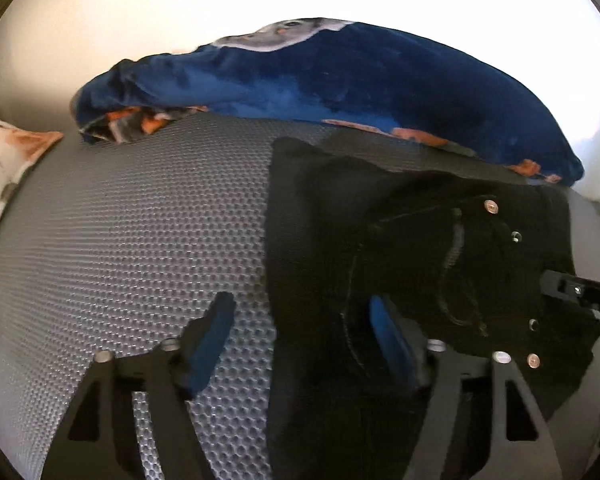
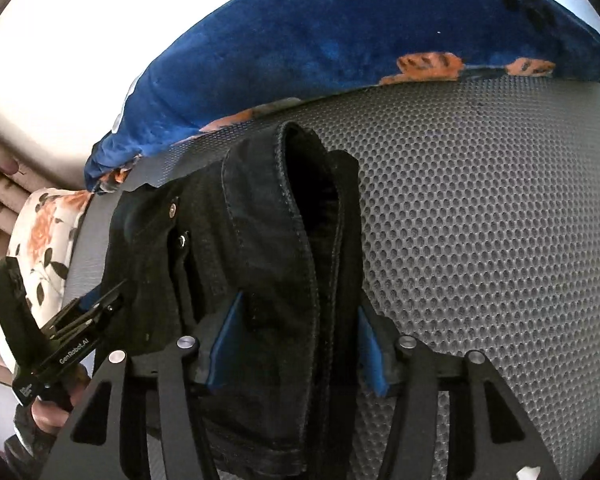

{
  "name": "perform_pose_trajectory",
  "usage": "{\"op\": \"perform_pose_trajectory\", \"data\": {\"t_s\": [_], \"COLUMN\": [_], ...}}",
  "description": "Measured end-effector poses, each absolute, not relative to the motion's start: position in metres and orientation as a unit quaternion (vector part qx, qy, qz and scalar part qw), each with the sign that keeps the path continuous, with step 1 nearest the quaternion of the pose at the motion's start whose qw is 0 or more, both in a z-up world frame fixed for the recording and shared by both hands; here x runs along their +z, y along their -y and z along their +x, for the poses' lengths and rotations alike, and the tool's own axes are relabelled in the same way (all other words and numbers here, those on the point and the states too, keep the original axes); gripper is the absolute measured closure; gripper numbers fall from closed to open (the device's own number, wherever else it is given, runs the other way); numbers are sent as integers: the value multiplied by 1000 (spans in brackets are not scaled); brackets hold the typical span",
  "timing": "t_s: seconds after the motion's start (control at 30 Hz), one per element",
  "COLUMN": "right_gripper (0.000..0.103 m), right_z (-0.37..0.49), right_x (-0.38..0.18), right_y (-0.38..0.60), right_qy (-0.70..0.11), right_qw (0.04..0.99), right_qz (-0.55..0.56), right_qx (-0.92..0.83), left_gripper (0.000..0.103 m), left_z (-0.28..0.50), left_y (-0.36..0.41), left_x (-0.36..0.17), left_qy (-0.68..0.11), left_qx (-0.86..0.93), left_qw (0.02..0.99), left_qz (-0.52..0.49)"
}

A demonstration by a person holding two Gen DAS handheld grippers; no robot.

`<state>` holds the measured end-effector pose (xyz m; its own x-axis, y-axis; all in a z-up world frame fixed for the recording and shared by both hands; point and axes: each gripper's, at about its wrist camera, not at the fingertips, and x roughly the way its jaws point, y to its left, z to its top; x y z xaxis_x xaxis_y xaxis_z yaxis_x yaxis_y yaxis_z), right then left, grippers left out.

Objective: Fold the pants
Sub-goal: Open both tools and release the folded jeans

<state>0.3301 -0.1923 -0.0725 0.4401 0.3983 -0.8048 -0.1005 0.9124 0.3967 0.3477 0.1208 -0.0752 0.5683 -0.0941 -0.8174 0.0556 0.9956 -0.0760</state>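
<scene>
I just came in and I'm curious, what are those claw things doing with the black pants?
A person is folding black pants on a gray mat, with a gripper in each hand. The left gripper is open at the pants' edge. The right gripper is open around the folded legs. A blue blanket lies behind.

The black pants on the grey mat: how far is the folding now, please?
Done: the black pants lie on the grey mat doubled over, hem and waist buttons both on top. In hand: nothing is gripped; the left gripper and right gripper are open, fabric loose between the right's pads. Left: the bundle looks lumpy, so probably smoothing or another fold.
</scene>
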Motion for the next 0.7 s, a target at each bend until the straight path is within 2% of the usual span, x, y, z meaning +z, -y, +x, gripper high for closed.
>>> {"op": "perform_pose_trajectory", "data": {"t_s": [0.07,0.13,0.27,0.43,0.63,0.7], "right_gripper": [51,44,43,25,12,11], "right_z": [330,332,322,278,207,182], "right_x": [-71,-69,-50,-14,15,19], "right_y": [181,176,173,158,138,132], "right_qy": [-508,-510,-497,-455,-409,-400], "right_qw": [838,839,850,880,907,911], "right_qz": [140,136,118,72,17,15], "right_qx": [144,134,129,119,99,97], "left_gripper": [30,30,30,27,25,24], "left_z": [347,342,317,266,199,175], "left_y": [-122,-120,-111,-111,-100,-96], "left_x": [-73,-66,-41,-9,17,22], "left_qy": [-470,-472,-457,-443,-411,-406], "left_qx": [-37,-29,-15,10,48,57], "left_qw": [882,881,889,896,910,912], "left_qz": [-26,-19,21,15,25,22]}}
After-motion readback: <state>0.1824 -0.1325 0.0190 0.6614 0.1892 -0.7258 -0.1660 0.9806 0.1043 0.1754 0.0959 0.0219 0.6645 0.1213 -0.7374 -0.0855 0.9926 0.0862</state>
